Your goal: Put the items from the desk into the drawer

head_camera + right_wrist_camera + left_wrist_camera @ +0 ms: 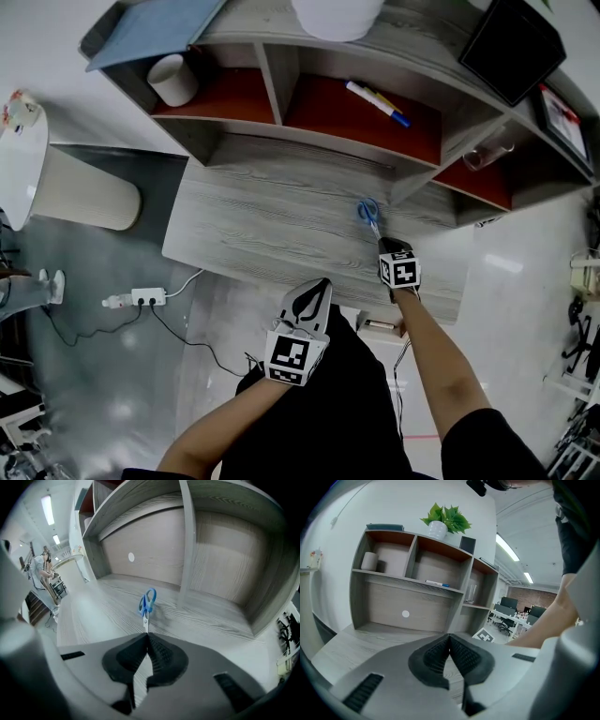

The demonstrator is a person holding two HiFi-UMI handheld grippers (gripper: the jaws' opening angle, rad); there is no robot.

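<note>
Scissors (368,214) with blue handles are lying over the right half of the desk (253,230), toward its back edge, in front of the shelf unit (281,70) standing along that edge. We are pinching their blade tips with our right gripper (379,236), whose jaws are pressing together on the metal, while the handles are pointing away from us toward the shelf's lower board. In the right gripper view the scissors (147,604) are casting a shadow on the wood just beside them, and we cannot tell whether the handles are touching the desk.

We are holding our left gripper (322,284) near the desk's front edge, well apart from the scissors. In its own view the left gripper (450,639) is showing its pads closed on each other with nothing between them.

Further out, markers (377,101) are lying in the shelf's middle compartment, and a white cup (173,80) is standing in the left one.
</note>
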